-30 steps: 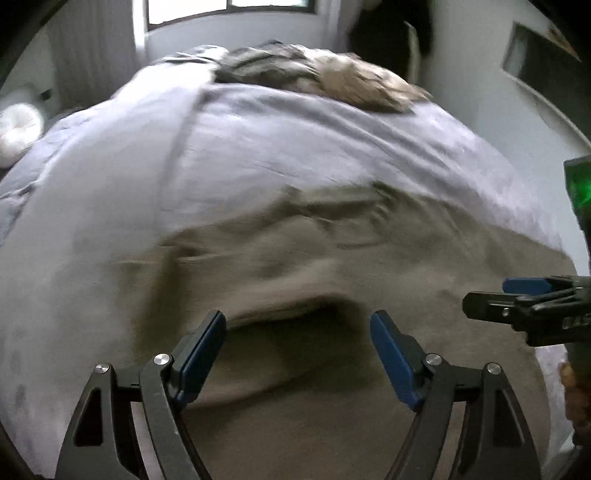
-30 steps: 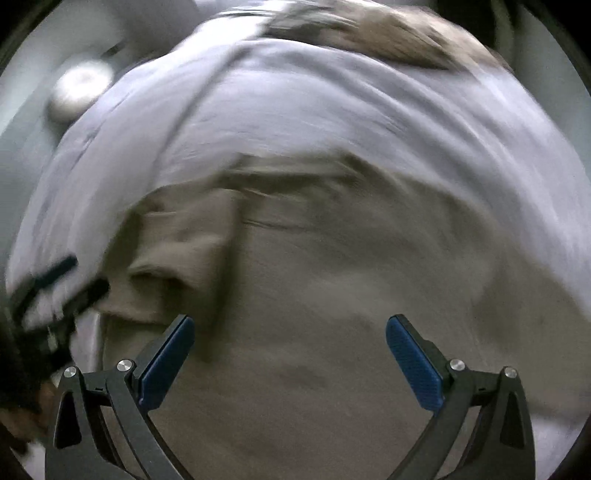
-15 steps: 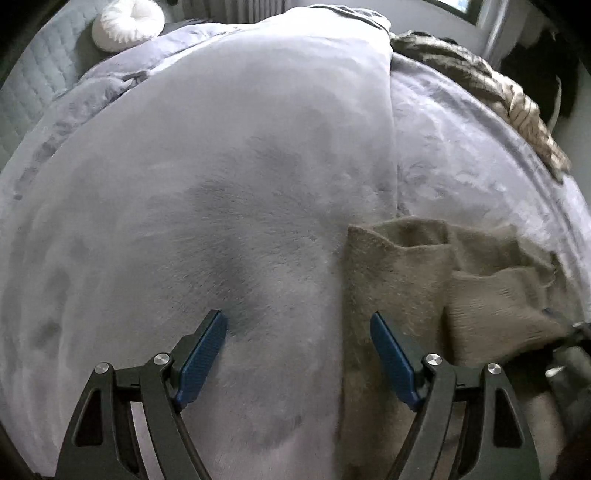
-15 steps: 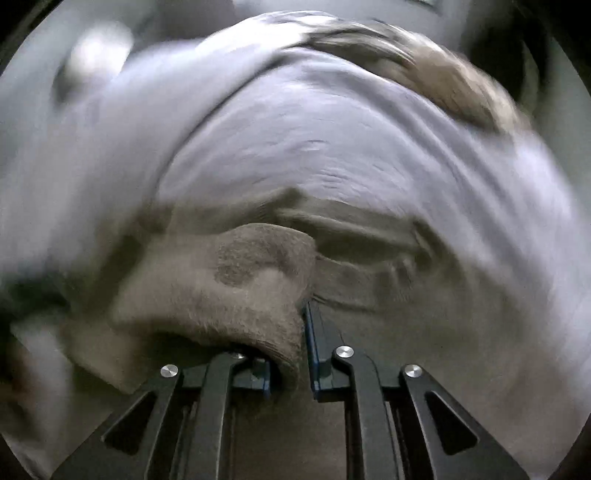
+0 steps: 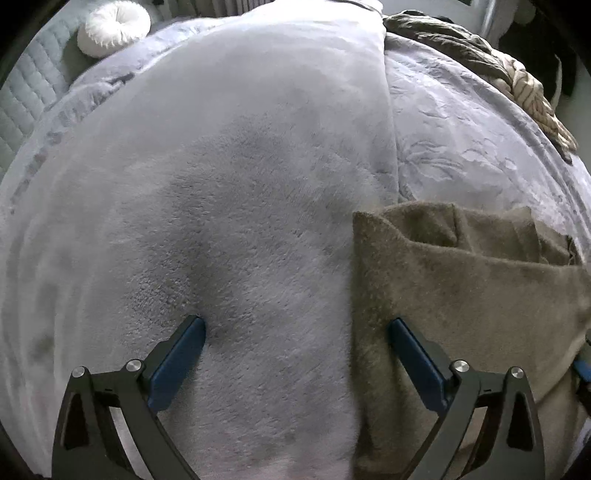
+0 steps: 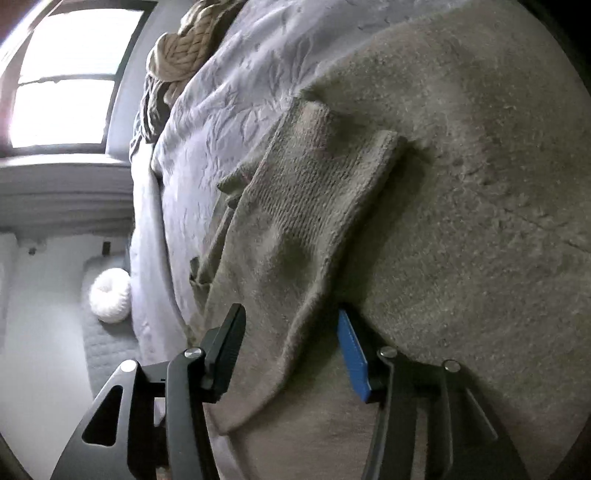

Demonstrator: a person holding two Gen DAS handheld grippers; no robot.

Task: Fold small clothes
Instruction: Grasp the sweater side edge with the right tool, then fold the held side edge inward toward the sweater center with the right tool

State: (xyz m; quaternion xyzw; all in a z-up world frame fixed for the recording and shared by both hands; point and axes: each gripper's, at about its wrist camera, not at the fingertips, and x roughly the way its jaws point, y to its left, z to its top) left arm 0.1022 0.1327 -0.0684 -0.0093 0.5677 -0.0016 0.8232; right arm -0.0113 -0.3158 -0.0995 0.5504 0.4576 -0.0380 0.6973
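A taupe knit sweater (image 5: 461,295) lies on a lilac fleece blanket (image 5: 221,203) on the bed, at the right of the left wrist view. My left gripper (image 5: 297,350) is open and empty, low over the blanket, with its right finger over the sweater's left edge. In the right wrist view the sweater (image 6: 461,184) fills the right side. Its sleeve (image 6: 306,206) is folded over the body. My right gripper (image 6: 291,350) is open, its fingers on either side of the sleeve, not clamped.
A white round cushion (image 5: 112,27) lies by the quilted headboard at the far left. A brown and beige chunky throw (image 5: 517,74) lies along the far right of the bed. A patterned lilac bedspread (image 5: 461,147) shows beyond the sweater. A bright window (image 6: 70,74) is at upper left.
My right gripper, shut on the sleeve half a second ago, has opened and rolled sideways, with the sleeve laid over the body. My left gripper stays open, edging closer to the blanket.
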